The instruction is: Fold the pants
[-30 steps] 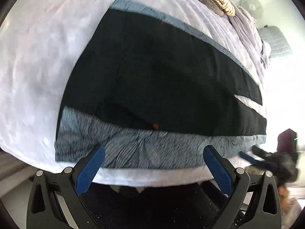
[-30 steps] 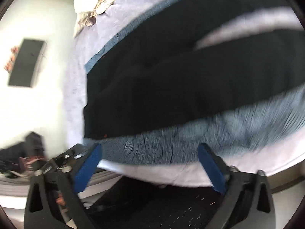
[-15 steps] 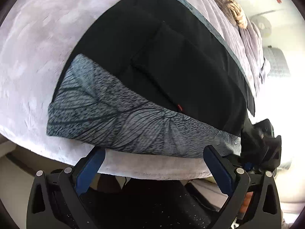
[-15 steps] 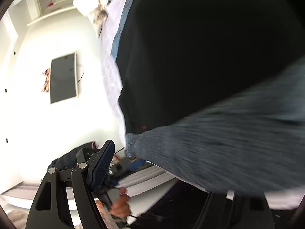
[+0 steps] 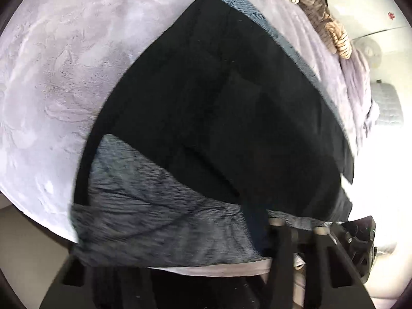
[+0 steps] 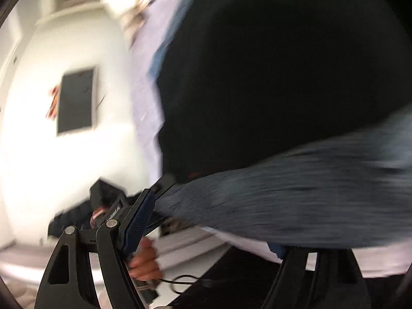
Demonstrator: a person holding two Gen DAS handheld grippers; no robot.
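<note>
Black pants (image 5: pixel 231 108) lie spread on a grey-blue patterned cloth (image 5: pixel 164 219) on the lilac bed cover (image 5: pixel 64 64). In the left wrist view the cloth's near edge drapes over my left gripper (image 5: pixel 175 255); its left finger is hidden under the cloth, the right finger (image 5: pixel 257 226) shows dimly. In the right wrist view the pants (image 6: pixel 283 64) fill the upper right and the patterned cloth (image 6: pixel 296 200) crosses between the fingers of my right gripper (image 6: pixel 211 234). Its left finger (image 6: pixel 139 221) stands wide of the right one, which the cloth hides.
The other hand-held gripper (image 5: pixel 360 244) is at the right of the left wrist view. A hand (image 6: pixel 144 260) holding the other gripper is at the lower left of the right wrist view. Striped bedding (image 5: pixel 322 15) lies at the bed's far end. A dark wall screen (image 6: pixel 76 100) hangs left.
Both grippers have pushed forward to the bed's near edge. The patterned cloth now covers the left gripper's fingers, whose right finger has moved inward, and reaches between the right gripper's fingers.
</note>
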